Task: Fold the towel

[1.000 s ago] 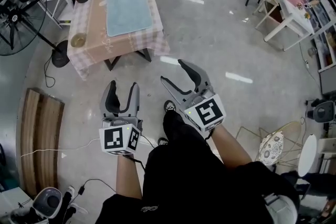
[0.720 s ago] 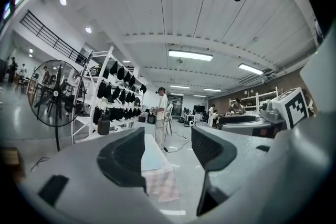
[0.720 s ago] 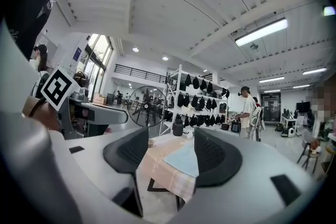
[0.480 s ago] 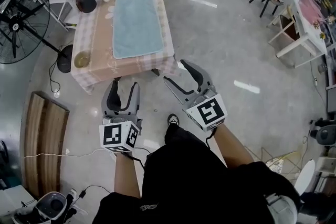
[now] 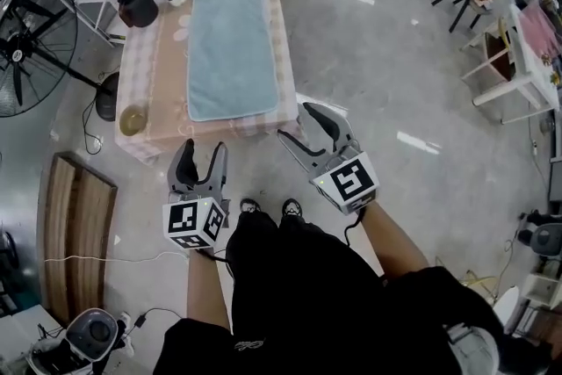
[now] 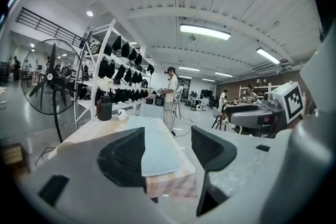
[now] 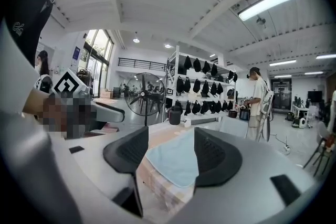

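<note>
The towel (image 5: 233,44) is lying flat on the desk (image 5: 154,75), its long axis running straight ahead of the jaws. The left gripper (image 5: 202,158) and right gripper (image 5: 297,126) are being held released and empty, the right nearer the towel's near edge.

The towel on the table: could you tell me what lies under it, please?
A checked tablecloth shows beside the towel, which lies flat on it. The tabletop beneath is covered.
</note>
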